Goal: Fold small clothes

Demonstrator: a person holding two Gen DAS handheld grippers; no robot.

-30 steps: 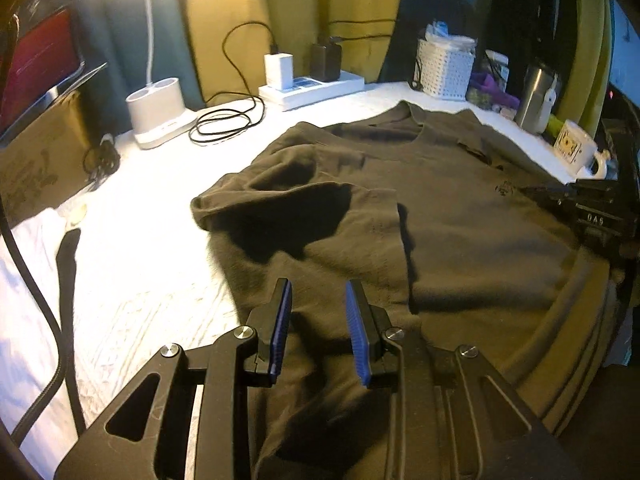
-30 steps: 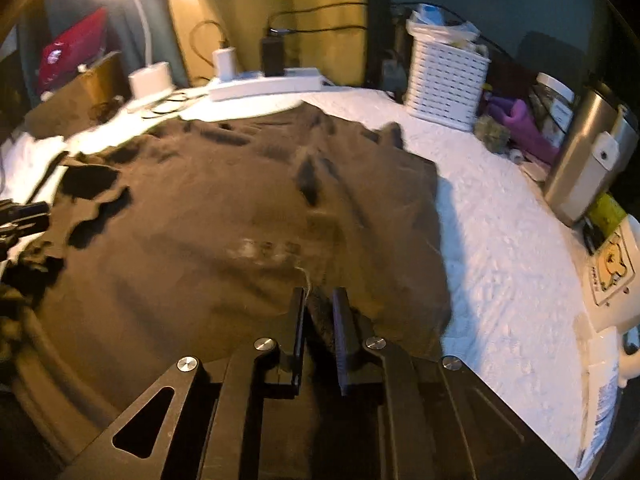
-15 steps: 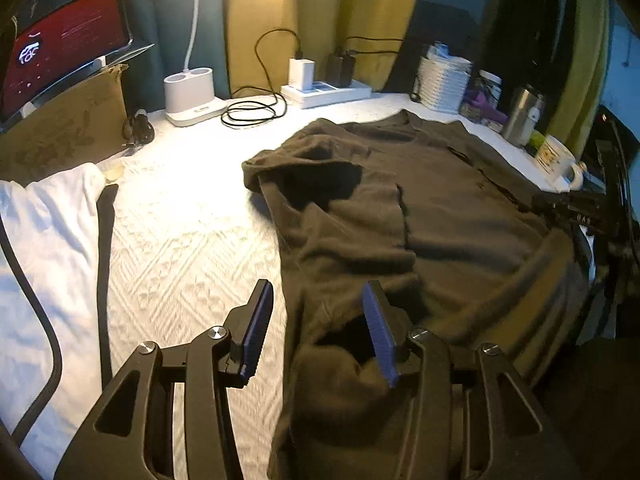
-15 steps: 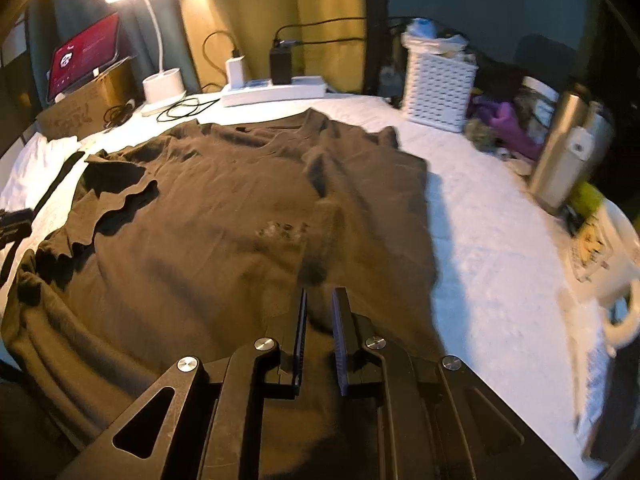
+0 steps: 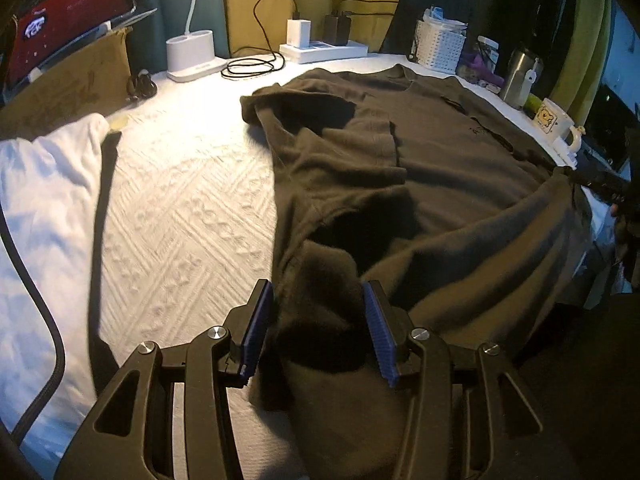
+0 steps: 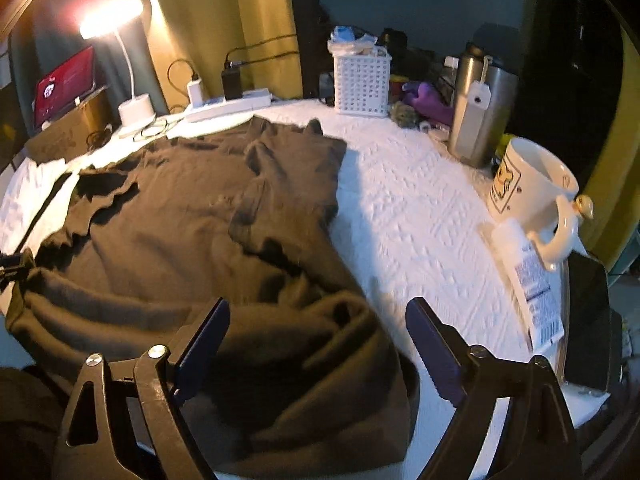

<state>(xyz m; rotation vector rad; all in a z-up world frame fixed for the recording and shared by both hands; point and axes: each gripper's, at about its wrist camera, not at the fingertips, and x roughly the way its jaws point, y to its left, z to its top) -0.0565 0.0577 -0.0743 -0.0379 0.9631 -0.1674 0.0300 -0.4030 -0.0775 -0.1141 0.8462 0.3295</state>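
Brown shirt (image 5: 460,184) spread rumpled, hem bunched; left tool (image 5: 318,334), right tool (image 6: 316,350) both agape, gripping nothing.

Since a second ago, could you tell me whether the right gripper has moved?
Yes. The right gripper has opened and drawn back toward the near hem of the dark T-shirt; the white basket now sits farther from its fingers.

A white textured cover (image 5: 188,208) spreads over the desk. At the back stand a lit white desk lamp (image 6: 134,108), a power strip (image 5: 324,49) with chargers plugged in, and a coiled black cable (image 5: 252,66). A white perforated basket (image 6: 362,84) sits beside a steel tumbler (image 6: 478,108). A white mug (image 6: 532,196) stands nearer. A red-lit screen (image 5: 68,16) rests above a cardboard box (image 5: 68,84).
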